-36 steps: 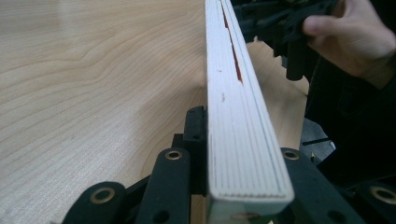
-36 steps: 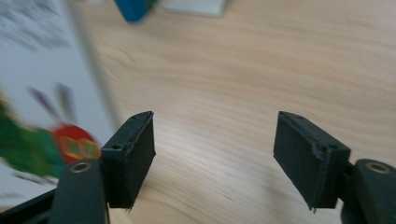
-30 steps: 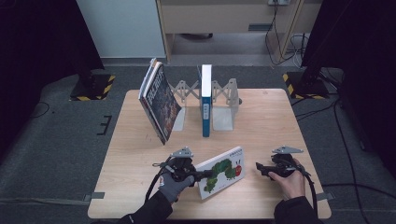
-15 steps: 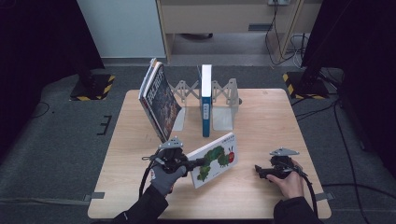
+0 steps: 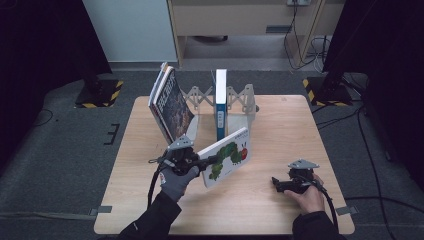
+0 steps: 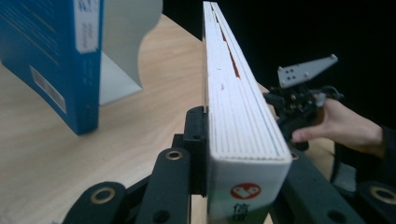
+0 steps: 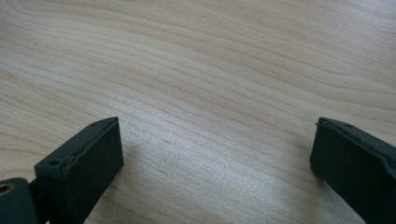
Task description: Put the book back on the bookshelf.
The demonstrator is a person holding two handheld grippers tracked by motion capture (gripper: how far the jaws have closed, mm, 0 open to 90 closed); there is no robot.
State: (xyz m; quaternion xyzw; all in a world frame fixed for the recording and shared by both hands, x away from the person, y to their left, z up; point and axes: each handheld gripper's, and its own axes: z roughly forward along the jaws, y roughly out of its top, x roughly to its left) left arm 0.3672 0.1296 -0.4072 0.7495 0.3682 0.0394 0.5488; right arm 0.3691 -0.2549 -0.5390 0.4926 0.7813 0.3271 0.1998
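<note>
The left tool [image 5: 204, 162] gripped the book [image 5: 227, 156] above the bench's [image 5: 280, 120] middle. The right tool [image 5: 276, 183], near the front edge, had just been opening, nothing between its jaws

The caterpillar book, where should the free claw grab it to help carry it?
Judging by its pose, take the caterpillar book by its raised far edge, coming from the right: the left claw already clamps the near edge, and the book tilts up off the table.
</note>
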